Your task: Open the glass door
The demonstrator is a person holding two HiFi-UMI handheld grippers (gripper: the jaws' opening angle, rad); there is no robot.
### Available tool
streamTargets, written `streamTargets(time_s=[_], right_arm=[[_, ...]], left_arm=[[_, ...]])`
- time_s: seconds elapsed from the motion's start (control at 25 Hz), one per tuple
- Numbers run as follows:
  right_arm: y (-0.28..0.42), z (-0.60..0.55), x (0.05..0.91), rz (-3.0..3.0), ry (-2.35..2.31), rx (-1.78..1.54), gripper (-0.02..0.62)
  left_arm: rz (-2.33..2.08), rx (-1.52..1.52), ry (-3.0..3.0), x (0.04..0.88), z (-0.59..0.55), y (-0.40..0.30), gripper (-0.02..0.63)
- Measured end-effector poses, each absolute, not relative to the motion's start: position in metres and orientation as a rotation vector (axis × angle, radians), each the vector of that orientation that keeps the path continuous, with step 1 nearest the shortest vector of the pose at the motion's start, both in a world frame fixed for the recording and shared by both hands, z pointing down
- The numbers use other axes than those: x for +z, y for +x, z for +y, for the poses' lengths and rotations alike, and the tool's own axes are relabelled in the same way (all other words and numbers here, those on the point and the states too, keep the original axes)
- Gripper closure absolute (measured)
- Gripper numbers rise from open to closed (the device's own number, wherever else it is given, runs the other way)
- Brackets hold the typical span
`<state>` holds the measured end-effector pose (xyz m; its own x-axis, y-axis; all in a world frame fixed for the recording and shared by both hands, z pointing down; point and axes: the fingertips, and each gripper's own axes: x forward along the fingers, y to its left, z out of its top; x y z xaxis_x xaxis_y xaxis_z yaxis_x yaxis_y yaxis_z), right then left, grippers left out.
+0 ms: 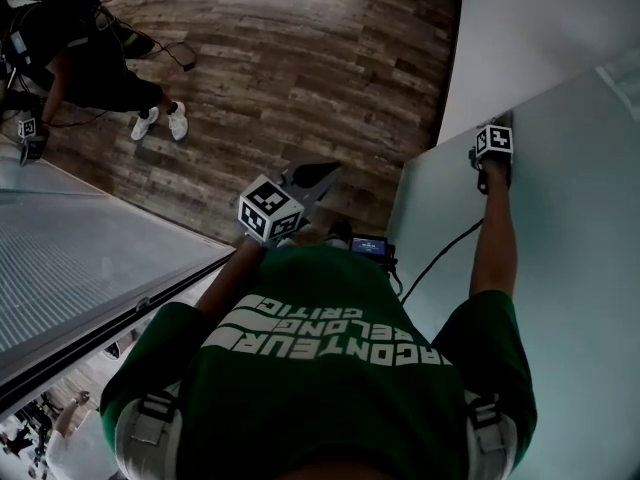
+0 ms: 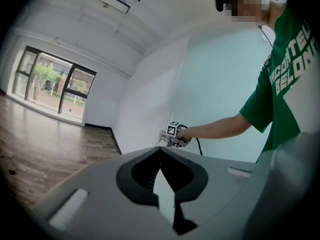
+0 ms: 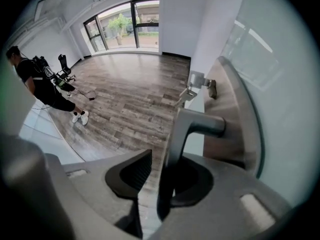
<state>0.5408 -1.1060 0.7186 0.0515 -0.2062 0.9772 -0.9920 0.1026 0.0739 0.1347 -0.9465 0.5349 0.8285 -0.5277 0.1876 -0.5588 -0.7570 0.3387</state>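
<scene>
Door of frosted glass (image 1: 575, 298) at the right, edge toward the wooden floor (image 1: 300, 58). Lever handle (image 3: 197, 125) on a metal plate (image 3: 235, 109), down between the jaws of the right gripper (image 3: 160, 161): jaws wide apart, lever beside the right one, not clamped. Left gripper (image 2: 160, 151) out before the green shirt (image 1: 340, 368), jaws together, empty. Far left, a second person (image 1: 90, 63) standing.

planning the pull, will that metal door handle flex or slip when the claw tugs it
The lever handle looks like solid metal fixed to a plate, so probably rigid. Its smooth finish may let the open right claw slide along it. The large glass door likely swings heavily.
</scene>
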Motion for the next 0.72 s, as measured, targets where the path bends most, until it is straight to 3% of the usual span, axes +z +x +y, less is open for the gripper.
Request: streamTargets(time_s=[0.32,0.52,0.72], right_arm=[[0.541,-1.095,0.691,-1.282,1.347,0.907,0.476],[0.547,-1.11,0.635,-1.28,1.502,0.629,0.476],[0.508,-1.117,0.585,-1.4,1.607,0.416,0.484]], left_arm=[[-0.812,0.099,2.637,0.529,-0.956,0.115,0.589],[-0.798,0.098,2.644,0.527,-0.957,0.117,0.589],[-0.79,0.095,2.651,0.526,-0.958,0.116,0.589]])
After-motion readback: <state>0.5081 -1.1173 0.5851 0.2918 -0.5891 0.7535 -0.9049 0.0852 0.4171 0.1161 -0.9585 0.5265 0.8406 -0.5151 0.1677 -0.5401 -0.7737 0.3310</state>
